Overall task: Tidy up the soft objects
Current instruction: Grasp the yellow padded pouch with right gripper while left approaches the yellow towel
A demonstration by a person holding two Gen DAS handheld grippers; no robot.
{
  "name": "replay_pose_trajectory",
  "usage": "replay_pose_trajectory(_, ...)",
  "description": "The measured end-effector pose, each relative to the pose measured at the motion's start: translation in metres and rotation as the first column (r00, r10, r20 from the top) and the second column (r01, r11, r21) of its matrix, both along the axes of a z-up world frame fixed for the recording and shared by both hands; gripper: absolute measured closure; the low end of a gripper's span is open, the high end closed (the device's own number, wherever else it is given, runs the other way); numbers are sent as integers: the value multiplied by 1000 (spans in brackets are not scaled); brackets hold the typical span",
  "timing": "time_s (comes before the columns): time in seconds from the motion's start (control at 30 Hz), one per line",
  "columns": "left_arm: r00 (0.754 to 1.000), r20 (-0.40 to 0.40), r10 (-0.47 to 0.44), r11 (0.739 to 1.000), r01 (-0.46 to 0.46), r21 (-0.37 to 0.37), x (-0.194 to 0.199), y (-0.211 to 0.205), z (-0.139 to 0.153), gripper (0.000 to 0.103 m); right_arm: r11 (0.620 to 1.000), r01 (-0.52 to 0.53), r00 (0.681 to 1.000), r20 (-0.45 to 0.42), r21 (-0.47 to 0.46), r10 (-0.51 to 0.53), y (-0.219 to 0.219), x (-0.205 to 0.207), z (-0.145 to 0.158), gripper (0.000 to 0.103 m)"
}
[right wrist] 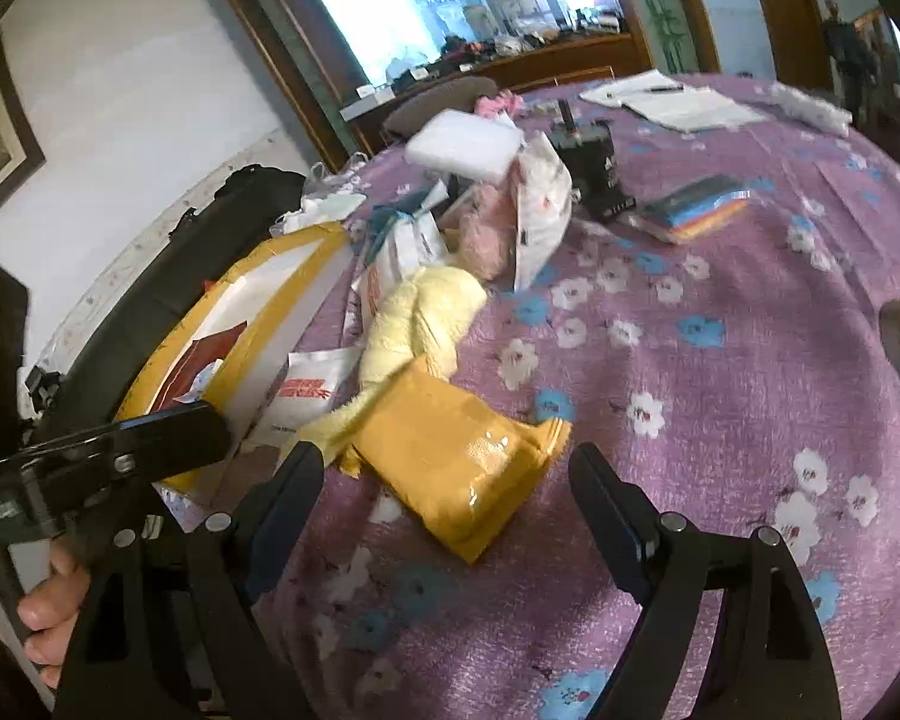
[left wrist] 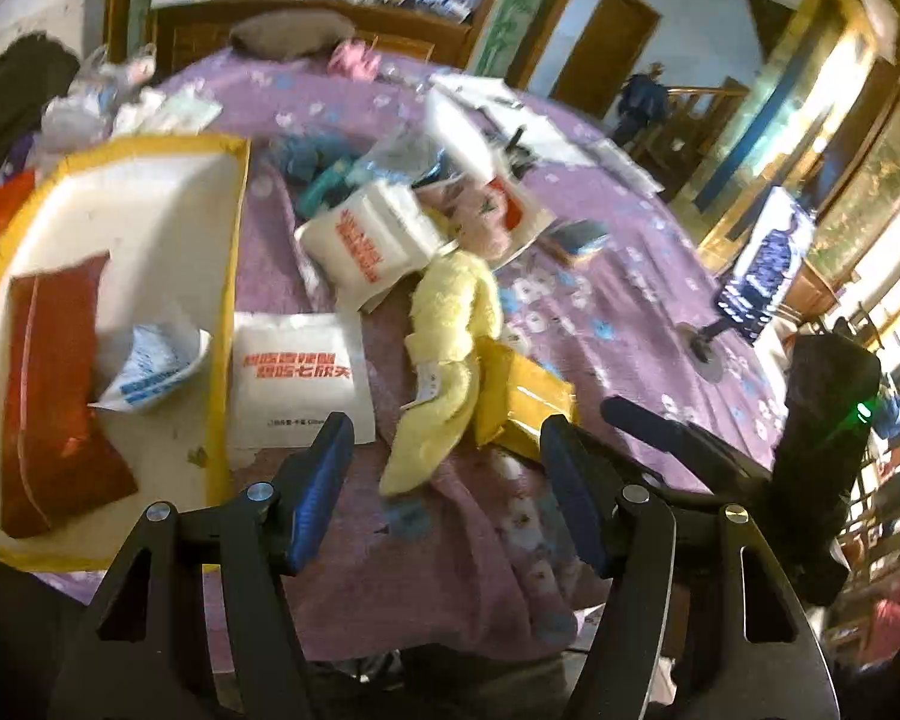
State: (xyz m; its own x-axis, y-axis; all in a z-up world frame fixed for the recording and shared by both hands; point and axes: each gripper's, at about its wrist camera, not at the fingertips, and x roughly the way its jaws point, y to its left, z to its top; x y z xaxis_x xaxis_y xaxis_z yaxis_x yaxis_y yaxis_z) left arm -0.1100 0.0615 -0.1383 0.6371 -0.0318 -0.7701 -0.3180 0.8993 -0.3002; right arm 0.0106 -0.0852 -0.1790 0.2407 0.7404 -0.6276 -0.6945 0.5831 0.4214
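We see a purple flowered tablecloth point(right wrist: 690, 360) with a yellow-rimmed tray point(left wrist: 225, 276) at its left. A yellow plush towel point(left wrist: 444, 360) and yellow packet point(right wrist: 450, 462) lie just ahead of our left gripper point(left wrist: 450, 456) and right gripper point(right wrist: 450, 480), both released and empty.

Fluffy yellow plush toy point(left wrist: 444, 360), glossy yellow plastic packet point(right wrist: 456, 468), matt cloth bedspread point(right wrist: 720, 420)

The right tongs point(right wrist: 447, 498) stand with jaws apart and empty just short of a yellow padded packet point(right wrist: 456, 468), which lies flat on the purple flowered tabletop point(right wrist: 720, 396) near its front edge. A pale yellow plush point(right wrist: 414, 324) touches the packet's far side. Beyond the plush, toward the tabletop's left edge, sits a yellow-rimmed white tray point(right wrist: 282, 276) holding a red pouch point(right wrist: 201, 360), with the left tongs point(right wrist: 168, 432) in front of the tray.
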Motion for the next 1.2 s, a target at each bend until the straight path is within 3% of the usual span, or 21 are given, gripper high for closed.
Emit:
replay_pose_trajectory(0.17, 999, -31, 30, 999, -29, 27, 13, 2, -17, 38, 999, 6, 1000, 3, -36, -6, 1, -1, -7, 19)
replay_pose_trajectory(0.27, 996, -58, 65, 990, -57, 125, 8, 2, -21, 41, 999, 13, 1000, -20, -34, -13, -1, 2, -10, 19)
replay_pose_trajectory(0.4, 995, -73, 70, 989, -60, 136, -2, 6, -21, 51, 1000, 15, 999, -48, -16, -15, -4, 4, -11, 21)
replay_pose_trajectory(0.6, 979, -127, 157, 973, -131, 191, -16, 12, -22, 52, 1000, 27, 997, -69, 8, -26, -11, 6, -8, 21)
replay_pose_trajectory(0.73, 991, -77, 112, 989, -104, 103, -26, 14, -22, 51, 1000, 29, 997, -73, 10, -28, -12, 8, -8, 21)
replay_pose_trajectory(0.93, 998, -53, 27, 996, -22, 83, -16, -3, -17, 51, 1000, -12, 998, -65, 15, 13, 3, 5, -7, 21)
replay_pose_trajectory(1.2, 998, -65, 2, 999, 2, 55, -6, -3, -21, 51, 1000, -28, 996, -82, -12, 27, 18, 14, -12, 25)
